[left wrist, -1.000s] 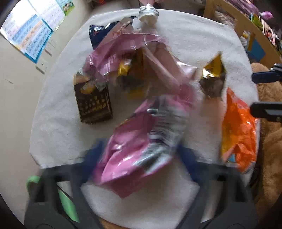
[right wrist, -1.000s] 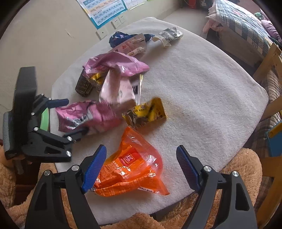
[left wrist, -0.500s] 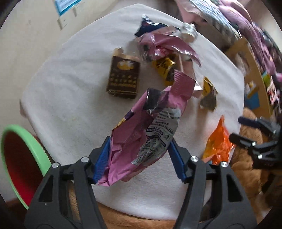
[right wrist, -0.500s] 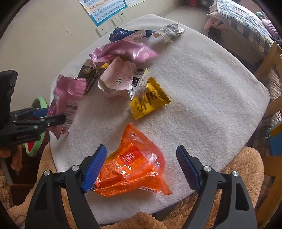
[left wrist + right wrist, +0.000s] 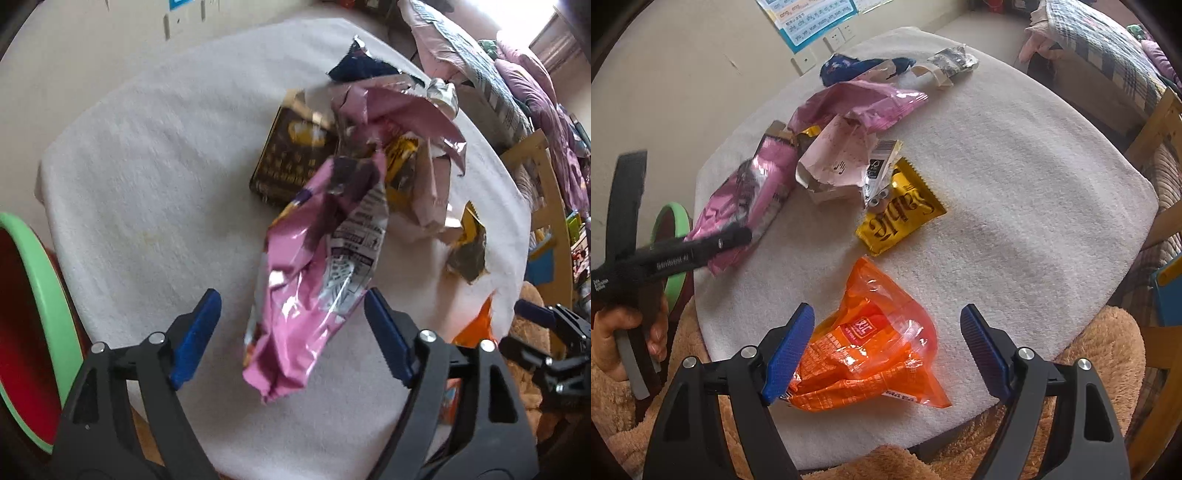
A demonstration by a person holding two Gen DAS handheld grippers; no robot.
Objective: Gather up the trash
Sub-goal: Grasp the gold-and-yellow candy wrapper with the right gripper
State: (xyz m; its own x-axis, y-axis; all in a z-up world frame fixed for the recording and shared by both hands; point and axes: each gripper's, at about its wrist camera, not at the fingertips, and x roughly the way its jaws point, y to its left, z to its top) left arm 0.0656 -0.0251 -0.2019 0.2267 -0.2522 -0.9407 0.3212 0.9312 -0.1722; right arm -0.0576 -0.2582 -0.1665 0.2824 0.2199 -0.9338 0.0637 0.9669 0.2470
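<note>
Meanwhile green bin [image 5: 48, 295] interior unclear, left tongs [image 5: 291, 336] just widened around pink wrapper [image 5: 317, 266], right tongs [image 5: 886, 350] apart.

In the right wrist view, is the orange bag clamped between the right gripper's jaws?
No. The orange bag lies on the white cloth, and the right gripper stands open above it, neither pad pressing it.

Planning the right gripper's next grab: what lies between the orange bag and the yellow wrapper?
In the right wrist view, only bare white table cover separates the orange bag from the yellow wrapper; they lie apart.
</note>
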